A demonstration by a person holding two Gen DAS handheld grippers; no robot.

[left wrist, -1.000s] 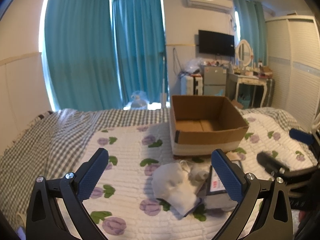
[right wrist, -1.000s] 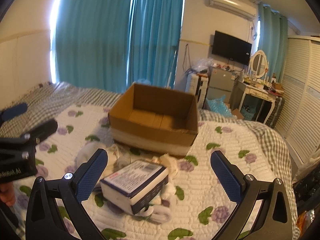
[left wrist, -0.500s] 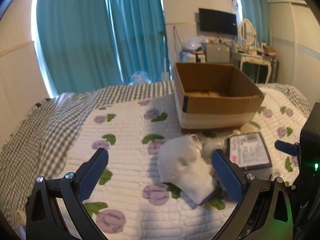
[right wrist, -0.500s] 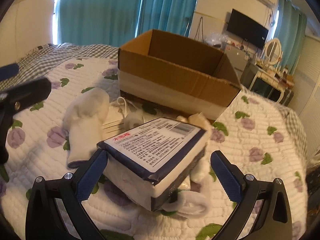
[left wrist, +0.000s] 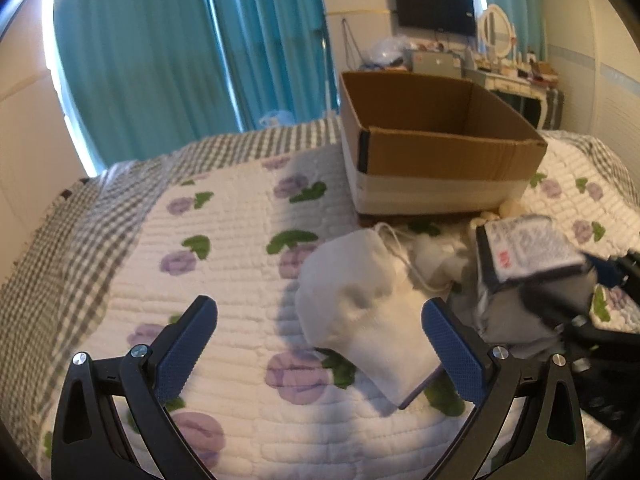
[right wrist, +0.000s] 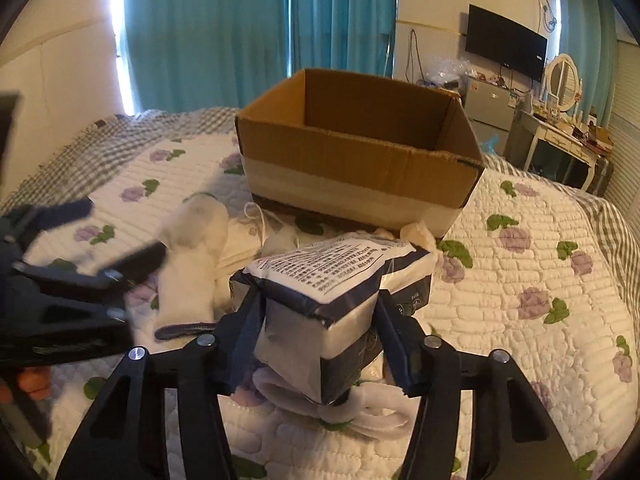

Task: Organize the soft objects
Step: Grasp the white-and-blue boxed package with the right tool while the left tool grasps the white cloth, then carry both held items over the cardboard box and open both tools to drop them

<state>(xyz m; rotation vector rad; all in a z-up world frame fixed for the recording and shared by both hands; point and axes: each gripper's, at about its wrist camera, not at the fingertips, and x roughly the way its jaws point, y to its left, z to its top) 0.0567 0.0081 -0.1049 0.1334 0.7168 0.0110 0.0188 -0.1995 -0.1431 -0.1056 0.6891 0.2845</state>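
A soft pack in white and navy wrapping [right wrist: 320, 276] lies on the flowered quilt in front of an open cardboard box [right wrist: 352, 160]. My right gripper [right wrist: 318, 304] is closing on this pack, its fingers pressing and denting both sides. A white cloth pouch with a purple edge [left wrist: 360, 312] lies left of the pack [left wrist: 528, 248]. My left gripper [left wrist: 318, 306] hovers open just above and before the pouch, with nothing between its pads. More small white soft items [right wrist: 416, 232] lie beside the box [left wrist: 452, 160], and a white roll [right wrist: 360, 412] sits under the pack.
The bed carries a white quilt with purple flowers [left wrist: 240, 240] over a grey checked blanket [left wrist: 100, 208]. Teal curtains [left wrist: 180, 40] hang behind the bed. A dressing table with a round mirror [right wrist: 560, 80] and a wall television [right wrist: 506, 46] stand at the far right.
Both grippers have dropped closer to the quilt. The right gripper's jaws, wide apart before, have come in onto the sides of the wrapped pack. The left stays open.
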